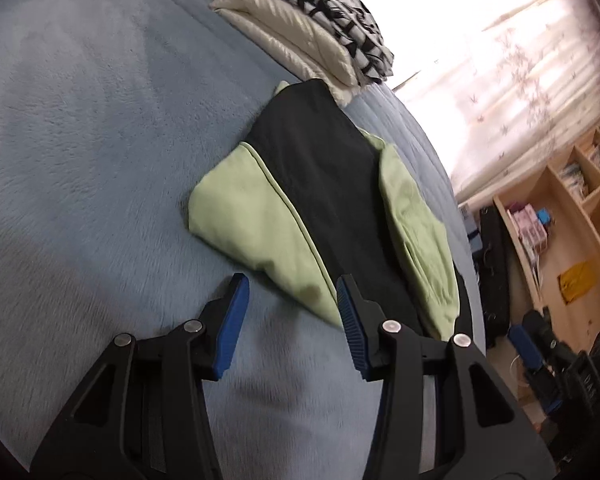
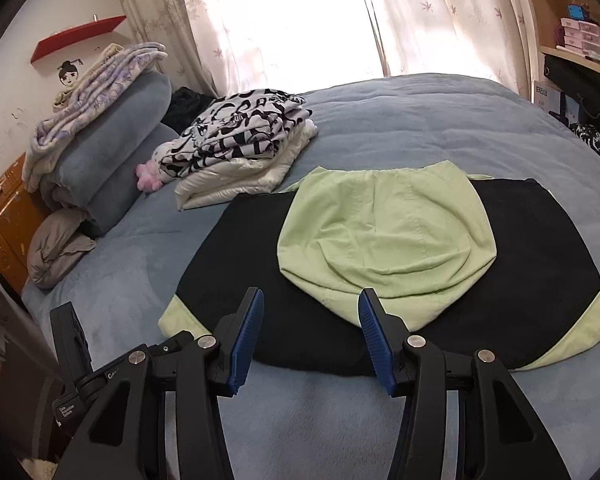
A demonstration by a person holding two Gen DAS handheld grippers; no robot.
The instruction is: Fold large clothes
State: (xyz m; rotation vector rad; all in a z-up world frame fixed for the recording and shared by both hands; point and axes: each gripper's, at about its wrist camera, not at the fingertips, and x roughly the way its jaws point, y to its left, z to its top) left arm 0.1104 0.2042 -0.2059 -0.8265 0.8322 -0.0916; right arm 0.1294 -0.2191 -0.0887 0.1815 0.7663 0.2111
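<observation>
Your black-and-green jacket [image 2: 380, 264] lay folded on the blue bed [image 2: 400, 120], long axis crosswise to your right gripper [image 2: 310, 334]; both grippers' jaws gaped wide, empty, left gripper [image 1: 292, 320] at its corner.

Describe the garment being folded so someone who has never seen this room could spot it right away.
Start at the blue bedspread under the curtained window. The black-and-green jacket lies flat nearest the grippers, its pale green hood folded over the back. Unlike the white quilted garment stacked behind it, it lies alone.
</observation>
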